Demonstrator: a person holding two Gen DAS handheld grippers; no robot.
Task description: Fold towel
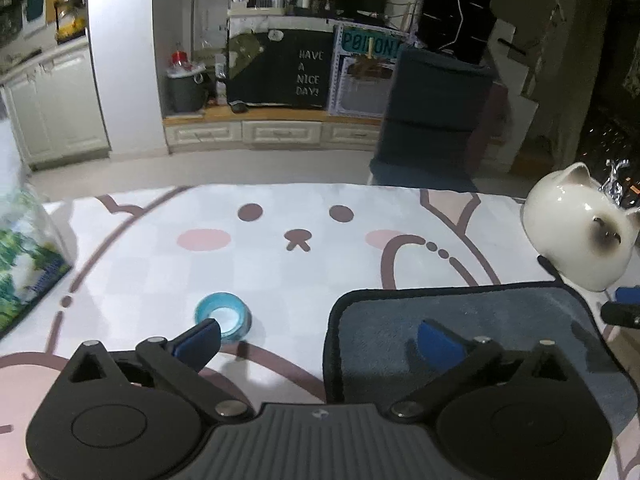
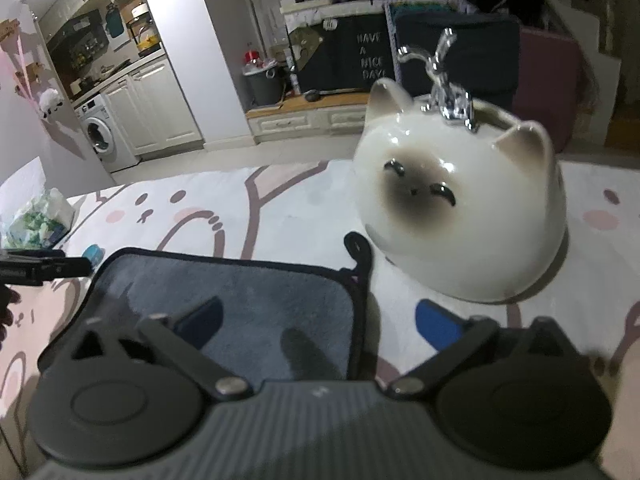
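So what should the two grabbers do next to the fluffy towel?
Probably lower and pinch the towel's near edge. Both the left gripper and right gripper are open above it, holding nothing, and the towel lies flat, unfolded, beside the cat pot.

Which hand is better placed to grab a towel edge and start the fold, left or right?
Roughly even, slightly left. The left tool is open and straddles the grey towel at its left edge. The right tool straddles the right edge, crowded by the cat-shaped ceramic pot.
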